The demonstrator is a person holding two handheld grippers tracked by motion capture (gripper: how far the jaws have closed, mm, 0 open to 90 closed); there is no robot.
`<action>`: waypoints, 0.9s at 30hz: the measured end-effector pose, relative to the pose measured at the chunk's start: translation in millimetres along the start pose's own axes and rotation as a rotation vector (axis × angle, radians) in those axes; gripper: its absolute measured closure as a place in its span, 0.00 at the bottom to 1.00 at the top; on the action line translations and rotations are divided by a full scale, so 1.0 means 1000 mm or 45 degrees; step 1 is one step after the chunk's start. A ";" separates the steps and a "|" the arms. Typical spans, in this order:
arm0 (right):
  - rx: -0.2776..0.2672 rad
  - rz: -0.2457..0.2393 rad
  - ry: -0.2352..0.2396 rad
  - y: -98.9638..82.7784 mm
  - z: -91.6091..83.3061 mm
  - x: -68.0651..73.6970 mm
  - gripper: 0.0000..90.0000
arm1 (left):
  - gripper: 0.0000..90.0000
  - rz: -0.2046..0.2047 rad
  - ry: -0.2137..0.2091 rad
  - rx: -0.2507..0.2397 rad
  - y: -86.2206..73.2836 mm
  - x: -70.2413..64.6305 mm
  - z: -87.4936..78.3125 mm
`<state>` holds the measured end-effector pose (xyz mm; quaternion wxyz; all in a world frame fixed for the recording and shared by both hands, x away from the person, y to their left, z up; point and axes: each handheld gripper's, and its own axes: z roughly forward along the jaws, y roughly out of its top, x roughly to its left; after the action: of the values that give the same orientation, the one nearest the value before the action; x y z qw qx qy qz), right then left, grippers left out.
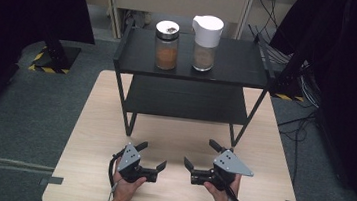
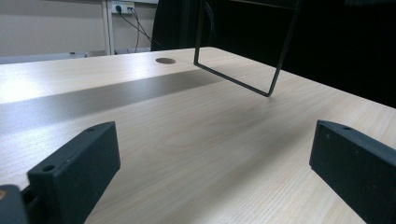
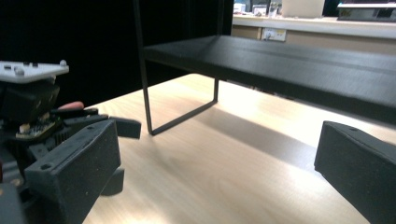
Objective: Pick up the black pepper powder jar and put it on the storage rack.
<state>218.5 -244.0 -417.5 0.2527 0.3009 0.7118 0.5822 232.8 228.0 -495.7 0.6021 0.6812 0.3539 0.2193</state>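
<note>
Left gripper (image 1: 152, 156): held low over the wooden table (image 1: 94, 122), jaws spread wide with bare tabletop between them, gripping nothing. In the left gripper view a foot of the black shelf rack (image 2: 243, 84) stands ahead of the jaws, well apart from them.

Right gripper (image 1: 202, 154): held beside the left, jaws likewise spread wide and empty. In the right gripper view the rack's lower shelf (image 3: 299, 65) runs ahead of and above the jaws; the left gripper (image 3: 70, 126) sits just beyond the near jaw.

Glass jar (image 1: 166, 45), silver lid, brown contents: upright on the rack's top shelf, well ahead of both jaw pairs, nearer the left gripper's line.

Glass jug (image 1: 205, 43), white lid, brownish contents: upright just beside the jar, apart from it, well ahead of the right gripper.
</note>
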 end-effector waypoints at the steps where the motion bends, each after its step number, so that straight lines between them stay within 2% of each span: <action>1: 0.005 -0.001 -0.001 -0.002 0.001 0.000 0.01 | 0.01 -0.001 0.000 0.000 0.000 0.000 0.000; 5: 0.025 -0.003 0.000 -0.009 0.004 0.002 0.01 | 0.01 -0.002 0.000 0.000 0.000 0.000 0.000; 11: 0.039 0.037 -0.004 -0.023 0.009 0.001 0.01 | 0.01 -0.004 -0.002 0.002 0.000 0.000 0.000; 14: 0.063 0.025 -0.012 -0.028 0.012 0.002 0.01 | 0.01 -0.005 -0.003 0.001 0.000 0.001 0.000; 18: 0.084 0.040 -0.018 -0.036 0.016 0.000 0.01 | 0.01 -0.003 -0.004 0.002 0.000 0.000 0.000; 27: 0.098 0.041 -0.029 -0.042 0.019 0.002 0.01 | 0.01 -0.001 -0.008 0.008 0.001 0.000 0.000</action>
<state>224.8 -235.9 -462.3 0.2396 0.3284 0.7258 0.5550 233.2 227.7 -495.3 0.6011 0.6838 0.3529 0.2160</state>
